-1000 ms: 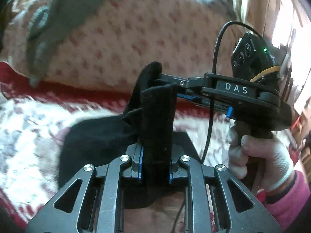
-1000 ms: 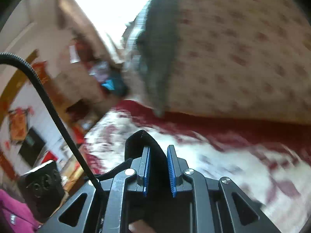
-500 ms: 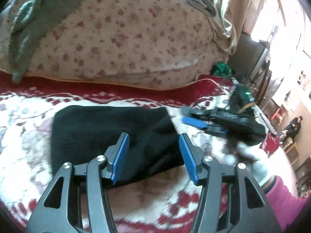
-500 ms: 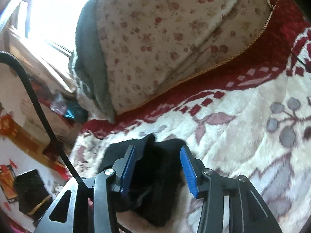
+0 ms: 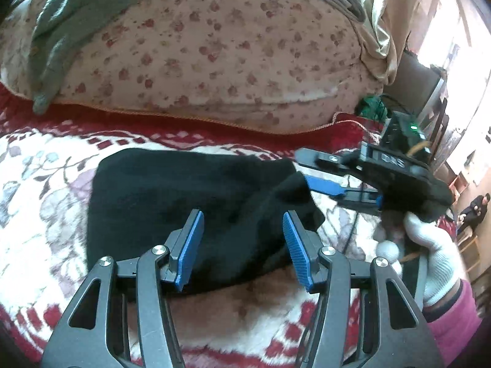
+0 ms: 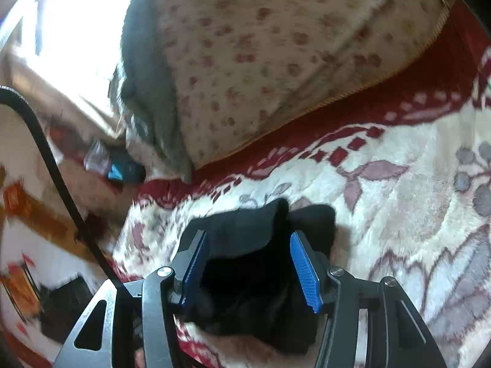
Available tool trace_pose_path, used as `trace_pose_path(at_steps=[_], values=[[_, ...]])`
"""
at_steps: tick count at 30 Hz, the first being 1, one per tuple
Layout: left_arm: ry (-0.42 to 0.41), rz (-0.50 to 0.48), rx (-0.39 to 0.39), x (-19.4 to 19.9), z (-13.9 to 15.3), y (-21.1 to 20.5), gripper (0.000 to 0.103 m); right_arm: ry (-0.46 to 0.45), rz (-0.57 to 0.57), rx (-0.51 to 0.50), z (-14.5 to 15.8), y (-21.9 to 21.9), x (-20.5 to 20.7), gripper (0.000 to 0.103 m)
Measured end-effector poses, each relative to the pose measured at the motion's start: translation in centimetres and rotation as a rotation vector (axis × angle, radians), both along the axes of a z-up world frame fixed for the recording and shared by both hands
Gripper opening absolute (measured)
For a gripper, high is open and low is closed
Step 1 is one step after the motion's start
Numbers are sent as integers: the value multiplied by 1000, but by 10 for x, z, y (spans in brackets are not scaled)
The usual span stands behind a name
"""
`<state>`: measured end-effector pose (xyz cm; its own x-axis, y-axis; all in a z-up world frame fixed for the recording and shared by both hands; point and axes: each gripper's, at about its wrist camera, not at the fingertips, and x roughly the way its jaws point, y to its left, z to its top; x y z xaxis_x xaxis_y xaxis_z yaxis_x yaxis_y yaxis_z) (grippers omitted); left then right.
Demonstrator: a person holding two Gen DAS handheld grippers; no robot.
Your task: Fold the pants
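The black pants (image 5: 172, 202) lie folded into a compact bundle on the red and white floral blanket (image 5: 40, 214). My left gripper (image 5: 242, 245) is open just above the bundle's near edge, holding nothing. My right gripper (image 5: 322, 171) shows in the left wrist view at the bundle's right end, open, held by a white-gloved hand (image 5: 429, 260). In the right wrist view the right gripper (image 6: 248, 266) is open over the pants (image 6: 254, 282), with its blue pads (image 6: 305, 273) apart and clear of the cloth.
A large flowered pillow (image 5: 214, 52) lies behind the pants, with a grey-green garment (image 5: 61, 18) draped over its left end. A black cable (image 6: 58, 178) runs from the right gripper. Furniture and a bright window (image 5: 460, 61) are at the far right.
Both grippers were shut on the lifted pants one second ago. They opened, let the cloth drop onto the blanket as a folded bundle, and have drawn back slightly.
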<state>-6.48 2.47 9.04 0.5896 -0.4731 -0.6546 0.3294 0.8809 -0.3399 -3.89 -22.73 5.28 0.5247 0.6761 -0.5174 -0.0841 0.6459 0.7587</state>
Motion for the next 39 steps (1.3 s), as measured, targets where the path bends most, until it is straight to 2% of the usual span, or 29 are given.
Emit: trace_pose_path(at_steps=[2,4,5,7,9,14,18,21,28,33,39], values=[[19,-18,0,7,-6,-12,53,28,6,40,-10,-4,14,53],[50,-38,3,14,-13,-23,53,41,44,54,-20,-1,26,38],[67,-51,-3,16,-17,-28,53,39,67,54,-22,3,31,25],[101,-70,-35,15,-23,-34,53,2,95,25,-19,10,32,18],[90,-81,-82,9,-24,-35,53,-65,117,-19,-8,16,31,15],[99,-135,-176,6,-23,-39,53,-117,121,-81,2,19,32,15],[106,-157,-119,7,-32,-47,53,-73,104,-132,-20,13,35,15],[103,-157,-113,5,-32,-47,53,-51,73,-72,-29,0,30,16],[114,-108,-49,2,-26,-42,53,-118,46,-145,5,-9,0,23],[86,-49,32,-5,-17,-37,53,-167,42,-213,22,-1,-24,38],[32,15,93,-13,-7,-24,53,-178,54,-216,28,11,-44,38]])
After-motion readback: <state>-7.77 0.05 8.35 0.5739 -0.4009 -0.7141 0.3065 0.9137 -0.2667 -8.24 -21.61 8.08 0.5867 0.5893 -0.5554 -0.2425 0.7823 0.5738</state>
